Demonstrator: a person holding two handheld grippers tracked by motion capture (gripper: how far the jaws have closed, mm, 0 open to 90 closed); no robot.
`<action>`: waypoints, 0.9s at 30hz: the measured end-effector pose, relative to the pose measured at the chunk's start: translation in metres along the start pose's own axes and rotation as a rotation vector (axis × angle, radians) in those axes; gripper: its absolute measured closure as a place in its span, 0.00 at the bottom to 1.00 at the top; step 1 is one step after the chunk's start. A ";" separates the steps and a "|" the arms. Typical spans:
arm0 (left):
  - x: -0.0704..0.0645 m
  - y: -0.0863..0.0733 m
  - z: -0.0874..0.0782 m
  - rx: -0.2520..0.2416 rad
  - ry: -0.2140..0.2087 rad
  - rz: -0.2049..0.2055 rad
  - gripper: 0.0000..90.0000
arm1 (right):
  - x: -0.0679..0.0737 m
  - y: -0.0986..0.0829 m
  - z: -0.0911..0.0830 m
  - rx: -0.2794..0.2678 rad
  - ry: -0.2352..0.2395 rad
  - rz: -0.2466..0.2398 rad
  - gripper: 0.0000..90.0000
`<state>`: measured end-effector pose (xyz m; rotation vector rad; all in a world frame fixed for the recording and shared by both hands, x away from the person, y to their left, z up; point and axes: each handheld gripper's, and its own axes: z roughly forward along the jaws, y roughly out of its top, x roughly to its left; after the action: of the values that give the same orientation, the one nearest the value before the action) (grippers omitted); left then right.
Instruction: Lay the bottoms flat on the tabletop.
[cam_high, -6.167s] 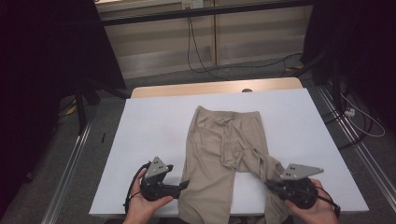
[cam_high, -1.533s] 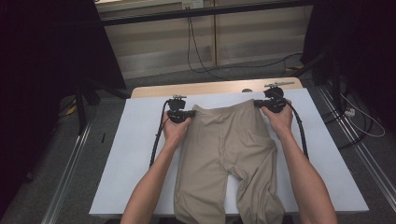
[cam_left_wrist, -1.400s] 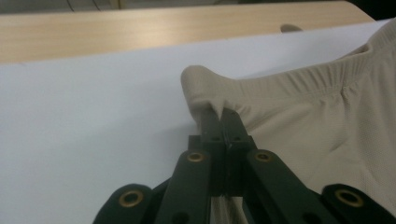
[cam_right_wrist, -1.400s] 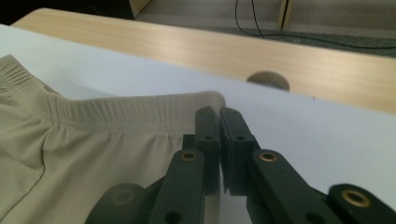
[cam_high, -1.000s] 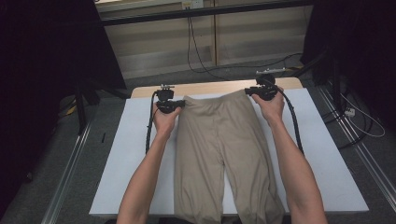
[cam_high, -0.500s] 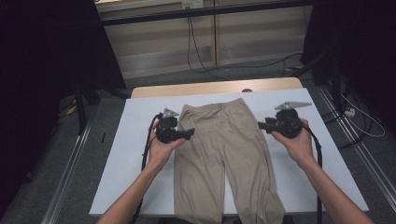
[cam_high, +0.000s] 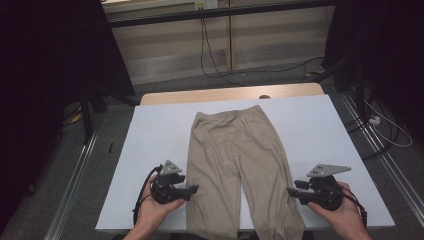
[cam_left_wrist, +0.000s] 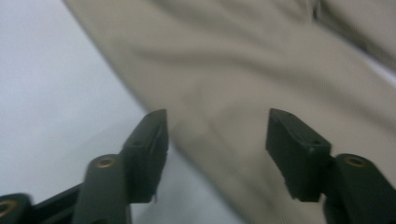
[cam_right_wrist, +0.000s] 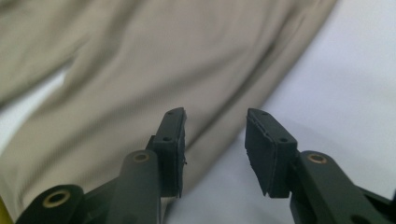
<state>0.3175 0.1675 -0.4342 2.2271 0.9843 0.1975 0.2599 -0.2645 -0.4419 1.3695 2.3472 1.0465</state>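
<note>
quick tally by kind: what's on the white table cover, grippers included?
Trousers, beige, spread flat: 1
Grippers: 2, left gripper and right gripper, both open beside the legs
Total: 3

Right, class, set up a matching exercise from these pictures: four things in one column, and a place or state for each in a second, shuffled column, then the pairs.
Things:
1. trousers
2. left gripper
3. right gripper
4. white sheet

Places or states:
A. covers the tabletop
B. open, at the outer edge of the leg on the right of the high view
C. spread flat, waistband at the far end
D. open, at the outer edge of the leg on the left of the high view

Pairs: 1-C, 2-D, 3-B, 4-A
</note>
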 end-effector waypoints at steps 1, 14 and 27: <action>-0.003 -0.005 -0.002 0.013 -0.001 -0.007 0.46 | 0.003 -0.004 0.002 0.030 -0.004 -0.012 0.61; -0.020 -0.023 -0.008 0.057 -0.023 0.098 0.99 | -0.004 -0.010 -0.006 0.047 -0.075 -0.050 1.00; -0.015 -0.031 -0.022 0.032 -0.034 0.027 0.94 | -0.014 -0.008 -0.014 -0.109 -0.022 0.043 0.50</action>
<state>0.2796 0.1833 -0.4352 2.2659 0.9461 0.1565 0.2547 -0.2847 -0.4394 1.3899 2.2192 1.1479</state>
